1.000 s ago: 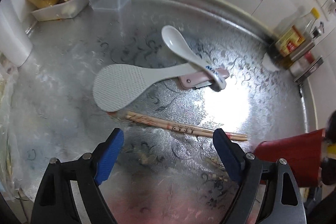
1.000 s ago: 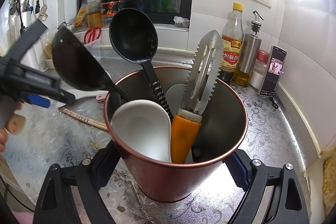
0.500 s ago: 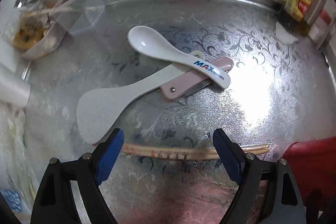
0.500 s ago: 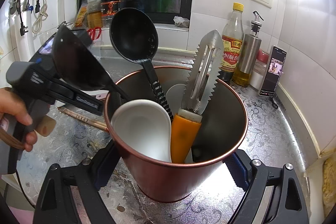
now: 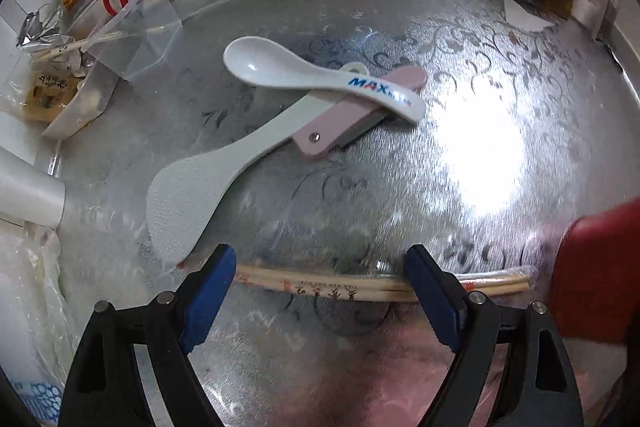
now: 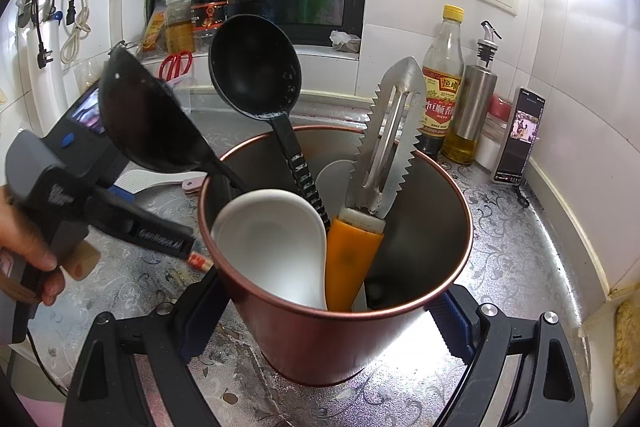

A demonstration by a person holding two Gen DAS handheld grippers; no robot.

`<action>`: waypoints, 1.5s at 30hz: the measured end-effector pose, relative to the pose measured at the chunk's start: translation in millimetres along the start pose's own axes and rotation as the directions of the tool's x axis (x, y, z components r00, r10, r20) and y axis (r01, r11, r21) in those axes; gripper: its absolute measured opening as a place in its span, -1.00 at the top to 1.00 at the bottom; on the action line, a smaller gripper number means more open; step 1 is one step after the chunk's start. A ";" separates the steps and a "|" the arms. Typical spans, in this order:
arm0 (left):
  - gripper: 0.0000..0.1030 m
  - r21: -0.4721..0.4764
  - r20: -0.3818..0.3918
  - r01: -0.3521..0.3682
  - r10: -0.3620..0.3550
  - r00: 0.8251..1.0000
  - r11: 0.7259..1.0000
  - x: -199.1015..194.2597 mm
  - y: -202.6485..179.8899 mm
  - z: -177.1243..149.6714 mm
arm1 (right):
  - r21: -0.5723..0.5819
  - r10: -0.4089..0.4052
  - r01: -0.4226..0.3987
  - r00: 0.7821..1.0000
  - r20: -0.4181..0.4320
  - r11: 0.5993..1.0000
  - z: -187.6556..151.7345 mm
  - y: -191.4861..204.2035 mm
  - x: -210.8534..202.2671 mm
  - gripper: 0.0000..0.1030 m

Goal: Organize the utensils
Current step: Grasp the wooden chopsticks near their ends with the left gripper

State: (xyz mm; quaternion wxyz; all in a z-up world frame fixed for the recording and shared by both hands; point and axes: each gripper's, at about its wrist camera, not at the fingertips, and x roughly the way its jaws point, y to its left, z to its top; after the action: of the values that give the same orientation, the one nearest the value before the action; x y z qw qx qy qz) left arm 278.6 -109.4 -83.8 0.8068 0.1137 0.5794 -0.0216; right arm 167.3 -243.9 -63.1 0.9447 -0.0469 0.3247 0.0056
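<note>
The left gripper (image 5: 320, 283) hangs over the bamboo chopsticks (image 5: 344, 285) with its jaws spread wide; the pair lies crosswise between the blue pads (image 5: 208, 287) on the patterned metal counter (image 5: 500, 75), and no pad presses on it yet. Likely faults from here: the sticks lie flat and thin on a slick surface, so a closing pinch may catch only one, roll the pair apart, or skid the pads over both. One end of the pair lies close to the copper-red utensil cup (image 6: 320, 347), so a lift may knock against its wall.

The right gripper (image 6: 320, 323) grips the cup (steadying it on the counter), its jaws having just eased open slightly with the cup between them; a looser hold could let the tall load tip the cup. The cup holds two black ladles (image 6: 256, 67), a white ceramic spoon (image 6: 272, 243), a serrated metal tool with an orange handle (image 6: 388, 147), and a further white utensil, partly hidden.

Still loose on the counter: a white soup spoon (image 5: 312, 75), a rice paddle (image 5: 200, 187) and a pink-handled folding tool (image 5: 352, 115), stacked crosswise beyond the chopsticks.
</note>
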 end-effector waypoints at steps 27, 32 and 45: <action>-0.69 -0.104 -0.053 0.029 -0.035 0.998 0.994 -13.2 73.0 -100.1 | 0.011 0.011 -0.011 1.000 -0.009 1.000 -3.3 -3.5 -1.1 -0.80; -0.69 -0.195 -0.065 0.051 -0.065 0.996 0.980 -2.9 100.1 -103.7 | 0.010 0.010 -0.010 1.000 -0.009 1.000 -3.7 -3.4 -1.3 -0.80; 0.43 -0.193 0.022 0.142 -0.141 0.990 0.971 -1.9 113.6 -88.2 | 0.009 0.008 -0.008 1.000 -0.010 1.000 -5.4 -3.7 -0.8 -0.80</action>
State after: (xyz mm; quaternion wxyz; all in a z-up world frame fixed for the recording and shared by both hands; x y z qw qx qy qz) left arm 214.9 19.4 -90.7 0.8127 -0.0073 0.5822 -0.0228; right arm 163.5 -248.0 -66.5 0.9432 -0.0413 0.3296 0.0077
